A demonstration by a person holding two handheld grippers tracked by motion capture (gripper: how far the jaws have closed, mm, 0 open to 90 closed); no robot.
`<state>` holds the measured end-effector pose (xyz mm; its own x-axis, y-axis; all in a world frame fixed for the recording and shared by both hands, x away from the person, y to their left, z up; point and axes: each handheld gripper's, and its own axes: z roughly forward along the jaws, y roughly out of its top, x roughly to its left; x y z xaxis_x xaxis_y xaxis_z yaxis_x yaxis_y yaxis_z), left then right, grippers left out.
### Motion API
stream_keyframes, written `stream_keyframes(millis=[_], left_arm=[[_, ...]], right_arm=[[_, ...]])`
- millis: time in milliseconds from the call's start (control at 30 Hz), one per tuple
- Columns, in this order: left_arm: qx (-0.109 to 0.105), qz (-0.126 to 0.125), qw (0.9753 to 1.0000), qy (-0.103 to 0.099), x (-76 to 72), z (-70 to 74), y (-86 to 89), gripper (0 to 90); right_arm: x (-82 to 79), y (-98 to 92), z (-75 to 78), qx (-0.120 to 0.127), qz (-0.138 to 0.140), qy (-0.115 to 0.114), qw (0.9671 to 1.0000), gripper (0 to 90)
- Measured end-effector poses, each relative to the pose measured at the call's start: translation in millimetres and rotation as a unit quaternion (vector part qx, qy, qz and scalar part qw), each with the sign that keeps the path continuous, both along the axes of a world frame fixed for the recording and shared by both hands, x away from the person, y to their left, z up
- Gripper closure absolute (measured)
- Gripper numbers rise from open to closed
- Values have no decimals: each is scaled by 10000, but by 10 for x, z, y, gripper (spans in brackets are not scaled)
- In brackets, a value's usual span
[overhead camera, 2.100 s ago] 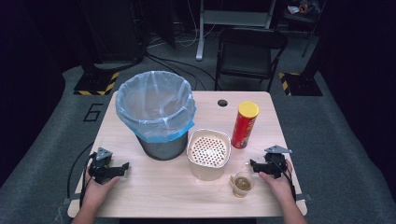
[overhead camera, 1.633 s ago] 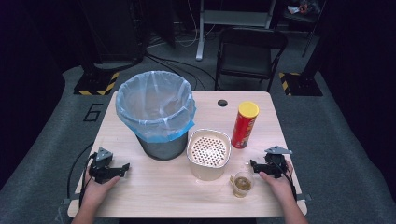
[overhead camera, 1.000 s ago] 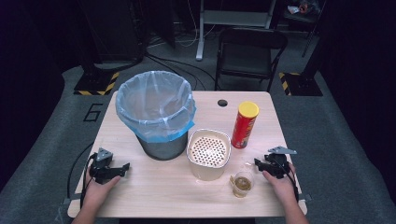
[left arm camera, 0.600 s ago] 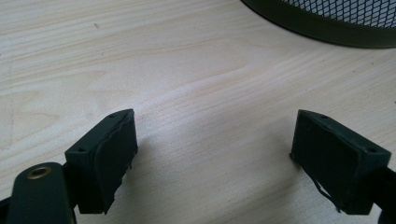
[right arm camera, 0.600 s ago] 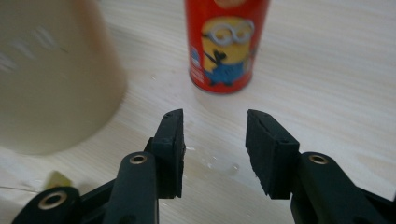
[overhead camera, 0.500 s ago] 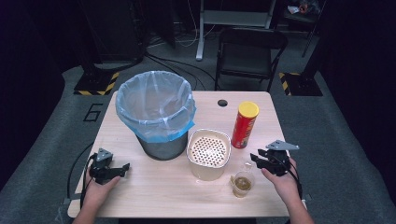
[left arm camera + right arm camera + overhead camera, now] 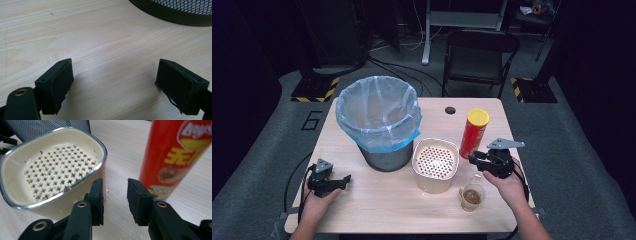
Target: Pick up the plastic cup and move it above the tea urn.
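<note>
A metal bin (image 7: 379,150) lined with a clear blue-edged bag stands at the table's middle left. Just right of it is a cream container with a perforated strainer insert (image 7: 435,162) (image 7: 53,167). A red chip can with a yellow lid (image 7: 474,132) (image 7: 175,157) stands upright beyond that. A small clear cup of brown liquid (image 7: 472,196) sits near the front edge. My right gripper (image 7: 474,159) (image 7: 115,192) hovers between the strainer container and the can, jaws a narrow gap apart and holding nothing. My left gripper (image 7: 345,179) (image 7: 115,75) rests wide open on bare wood at the front left.
The wooden table (image 7: 377,210) has a round cable hole (image 7: 450,110) at its back. A black folding chair (image 7: 479,55) stands behind the table. The bin's mesh base (image 7: 175,10) lies just ahead of my left gripper. Cables trail off the table's left edge.
My right gripper has lifted off the table by the cup and moved forward and left, toward the gap between the strainer container and the chip can. The left gripper has stayed still.
</note>
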<state>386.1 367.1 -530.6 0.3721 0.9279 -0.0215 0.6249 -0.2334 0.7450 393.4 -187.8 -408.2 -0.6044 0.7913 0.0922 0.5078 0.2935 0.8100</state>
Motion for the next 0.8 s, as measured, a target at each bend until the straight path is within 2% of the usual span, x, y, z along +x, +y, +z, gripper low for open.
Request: stream_keyframes(millis=[167, 300, 367, 567, 800], left_arm=[[0, -2, 10000, 2, 0, 0, 0, 138], [-1, -1, 10000, 2, 0, 0, 1, 138], [-2, -1, 10000, 3, 0, 0, 0, 138], [-4, -5, 10000, 7, 0, 1, 2, 139], [-16, 21, 10000, -26, 5, -6, -1, 139]], right_arm=[[112, 110, 64, 43, 139, 10, 9999, 653], [202, 205, 108, 101, 117, -26, 9999, 587], [252, 265, 116, 134, 177, 10, 9998, 596], [369, 366, 67, -32, 184, 77, 9998, 613], [481, 477, -34, -272, 303, 186, 9990, 711]])
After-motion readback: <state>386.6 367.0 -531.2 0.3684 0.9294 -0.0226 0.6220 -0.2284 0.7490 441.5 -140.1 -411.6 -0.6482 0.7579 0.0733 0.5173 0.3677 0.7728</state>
